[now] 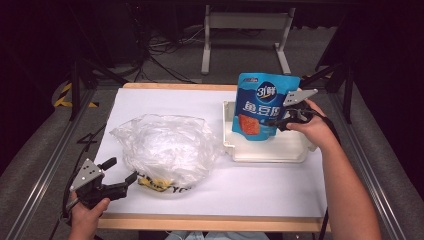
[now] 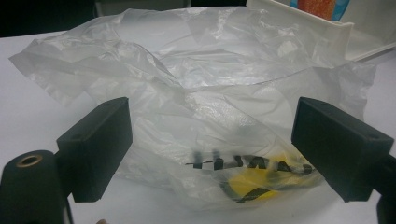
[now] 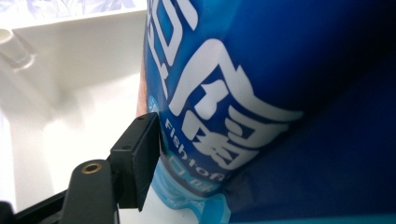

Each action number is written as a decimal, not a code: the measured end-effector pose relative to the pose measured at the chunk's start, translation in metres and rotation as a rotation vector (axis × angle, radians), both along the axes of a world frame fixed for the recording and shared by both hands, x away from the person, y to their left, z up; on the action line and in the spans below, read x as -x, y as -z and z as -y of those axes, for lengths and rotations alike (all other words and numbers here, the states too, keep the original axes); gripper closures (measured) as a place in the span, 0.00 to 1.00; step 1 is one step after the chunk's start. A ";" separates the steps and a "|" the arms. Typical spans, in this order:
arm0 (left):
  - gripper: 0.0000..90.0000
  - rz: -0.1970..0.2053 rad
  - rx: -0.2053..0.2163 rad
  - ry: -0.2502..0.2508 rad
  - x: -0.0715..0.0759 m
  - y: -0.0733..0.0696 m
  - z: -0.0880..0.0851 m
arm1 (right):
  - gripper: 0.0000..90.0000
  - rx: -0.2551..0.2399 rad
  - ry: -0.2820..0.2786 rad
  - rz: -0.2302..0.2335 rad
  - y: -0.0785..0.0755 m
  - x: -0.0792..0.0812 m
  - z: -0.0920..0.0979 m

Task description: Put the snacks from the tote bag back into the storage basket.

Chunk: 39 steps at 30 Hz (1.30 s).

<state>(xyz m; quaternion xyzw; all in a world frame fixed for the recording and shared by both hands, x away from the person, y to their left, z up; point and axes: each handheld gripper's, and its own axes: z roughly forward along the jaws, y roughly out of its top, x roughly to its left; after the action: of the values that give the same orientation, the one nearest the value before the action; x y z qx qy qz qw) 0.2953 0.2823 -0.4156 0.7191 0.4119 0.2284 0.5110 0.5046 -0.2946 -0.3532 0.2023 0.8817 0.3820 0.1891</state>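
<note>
Right gripper (image 1: 281,120), frame right, clamped a blue pouch (image 1: 264,106) upright over the white tray (image 1: 267,151), while left gripper (image 1: 121,173), lower left w/ jaws wide, faced the crumpled plastic bag (image 1: 167,146).

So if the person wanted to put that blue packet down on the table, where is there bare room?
Bare white table lies behind the plastic bag, and along the near edge below the white tray. The tray's floor looks free too. It is crowded around the bag, where the left claw waits.

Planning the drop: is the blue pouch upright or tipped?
Upright: blue pouch stands over the white tray, gripped by the right tongs.
</note>
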 end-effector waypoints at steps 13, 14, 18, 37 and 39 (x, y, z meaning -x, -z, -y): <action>0.15 -0.001 -0.005 0.005 -0.001 0.000 0.002 | 0.28 -0.104 0.092 0.017 -0.016 0.022 0.023; 0.15 -0.001 -0.006 0.005 -0.001 0.000 0.002 | 0.26 -0.110 0.095 0.018 -0.018 0.024 0.025; 0.15 -0.002 -0.005 0.006 -0.001 0.000 0.002 | 0.23 -0.167 0.125 -0.002 -0.025 0.033 0.031; 0.15 0.002 -0.004 0.008 -0.001 0.000 0.003 | 0.14 -0.194 0.159 0.023 -0.052 0.090 0.036; 0.15 0.003 -0.006 0.011 -0.002 -0.001 0.003 | 0.14 -0.203 0.167 0.026 -0.054 0.099 0.034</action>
<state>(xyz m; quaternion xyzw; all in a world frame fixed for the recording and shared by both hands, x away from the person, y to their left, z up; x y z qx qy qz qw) 0.2969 0.2789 -0.4150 0.7226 0.4064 0.2277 0.5107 0.4056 -0.3288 -0.2991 0.2881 0.8161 0.4548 0.2100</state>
